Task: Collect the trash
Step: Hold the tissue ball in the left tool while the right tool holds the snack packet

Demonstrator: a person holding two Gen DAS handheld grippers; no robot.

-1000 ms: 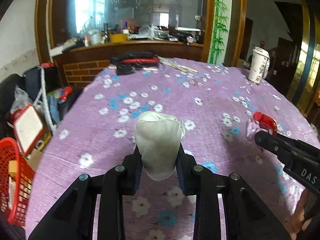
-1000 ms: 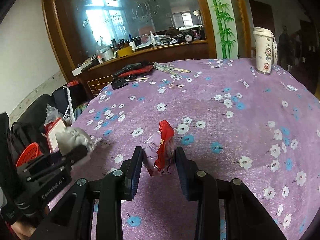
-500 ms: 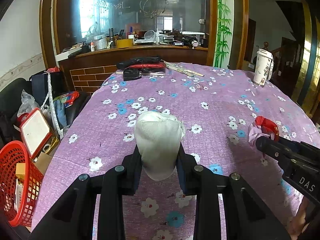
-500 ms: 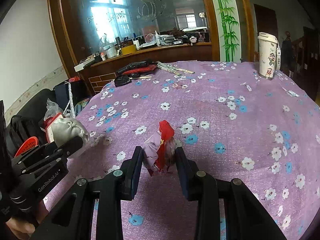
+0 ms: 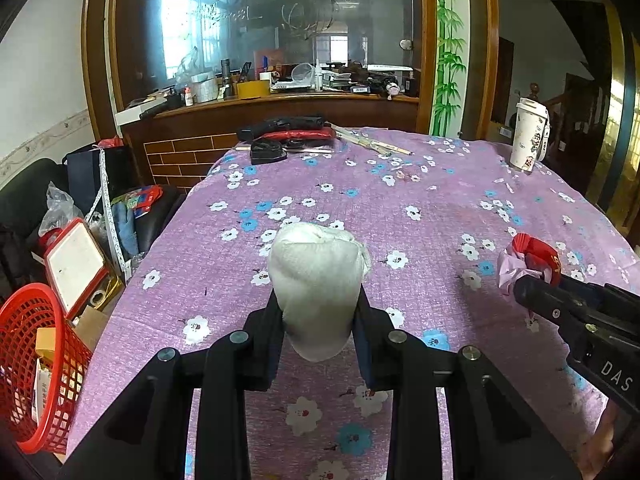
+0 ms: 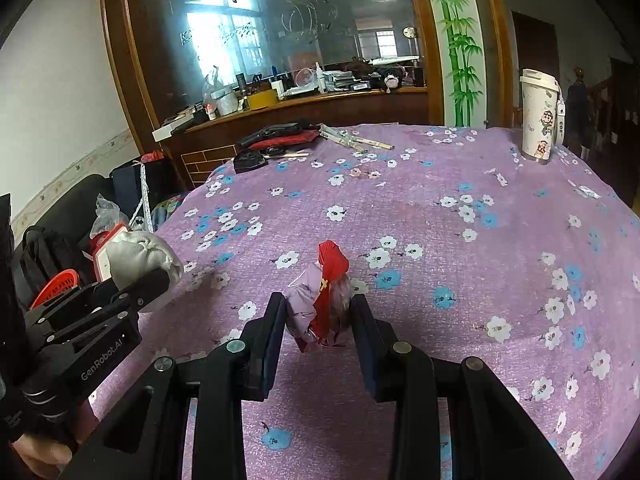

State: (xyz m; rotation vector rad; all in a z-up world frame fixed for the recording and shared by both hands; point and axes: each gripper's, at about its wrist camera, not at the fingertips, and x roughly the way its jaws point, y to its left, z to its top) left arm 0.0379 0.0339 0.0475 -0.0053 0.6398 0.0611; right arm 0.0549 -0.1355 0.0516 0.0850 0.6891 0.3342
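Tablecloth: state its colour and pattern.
Purple tablecloth with white and blue flowers; right wrist view shows it best.

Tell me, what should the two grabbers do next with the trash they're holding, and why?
Probably swing the left gripper toward the red basket beside the table. It is shut on the white paper wad, the right gripper on the red and pink wrapper, so both are full.

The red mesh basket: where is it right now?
In the left wrist view the red mesh basket sits off the table's left edge, low at far left, below the red-framed white board.
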